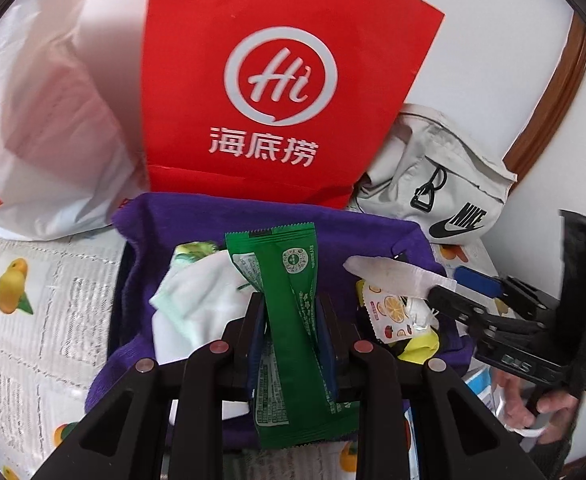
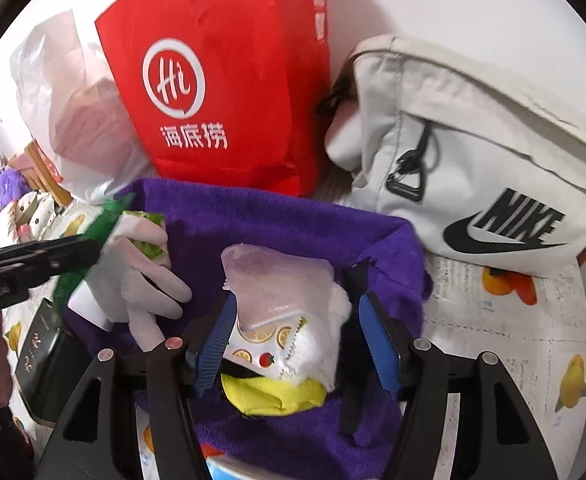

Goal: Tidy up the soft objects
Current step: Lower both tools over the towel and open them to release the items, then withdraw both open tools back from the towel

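Left wrist view: your left hand-held gripper is clamped narrow on a green sachet, standing upright between the pads, directly over the purple fabric bin. Carry it a little forward past the white glove ahead-left before letting go, so it drops flat inside and not on the rim. Right hand-held gripper sits ahead-right, jaws apart.

Right wrist view: your right hand-held gripper stands wide; the fruit-print packet lies loose between the blue pads on a yellow cloth in the bin. Lift clear without snagging it.

Desk wears a fruit-print cover; red paper bag and pale sling bag stand beyond the bin against a white wall.
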The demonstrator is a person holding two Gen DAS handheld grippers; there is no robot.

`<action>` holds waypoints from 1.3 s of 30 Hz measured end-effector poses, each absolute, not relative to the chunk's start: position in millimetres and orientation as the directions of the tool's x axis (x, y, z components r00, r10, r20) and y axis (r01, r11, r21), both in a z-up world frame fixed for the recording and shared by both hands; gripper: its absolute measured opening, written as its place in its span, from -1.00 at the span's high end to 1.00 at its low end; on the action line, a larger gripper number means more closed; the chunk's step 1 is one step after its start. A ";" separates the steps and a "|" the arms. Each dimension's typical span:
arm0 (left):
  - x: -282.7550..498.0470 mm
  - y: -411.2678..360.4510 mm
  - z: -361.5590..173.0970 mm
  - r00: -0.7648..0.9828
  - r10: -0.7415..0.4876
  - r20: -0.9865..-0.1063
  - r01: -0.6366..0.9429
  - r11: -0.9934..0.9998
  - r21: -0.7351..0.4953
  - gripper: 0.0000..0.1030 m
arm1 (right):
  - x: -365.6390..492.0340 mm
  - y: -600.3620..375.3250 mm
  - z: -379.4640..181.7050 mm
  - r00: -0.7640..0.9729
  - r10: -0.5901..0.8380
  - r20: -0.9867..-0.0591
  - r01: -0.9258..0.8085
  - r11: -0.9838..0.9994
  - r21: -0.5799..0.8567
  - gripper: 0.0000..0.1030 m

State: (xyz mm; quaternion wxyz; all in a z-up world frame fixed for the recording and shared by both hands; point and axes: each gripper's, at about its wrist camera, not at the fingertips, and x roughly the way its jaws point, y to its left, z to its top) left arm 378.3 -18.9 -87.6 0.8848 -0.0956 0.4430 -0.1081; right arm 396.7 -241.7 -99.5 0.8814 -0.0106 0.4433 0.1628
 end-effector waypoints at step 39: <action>305.0 2.3 -59.9 0.577 -0.217 -0.787 0.025 0.968 -0.249 -0.35 | 274.2 -247.7 -40.2 0.629 0.258 -0.733 -0.205 0.965 0.163 -0.23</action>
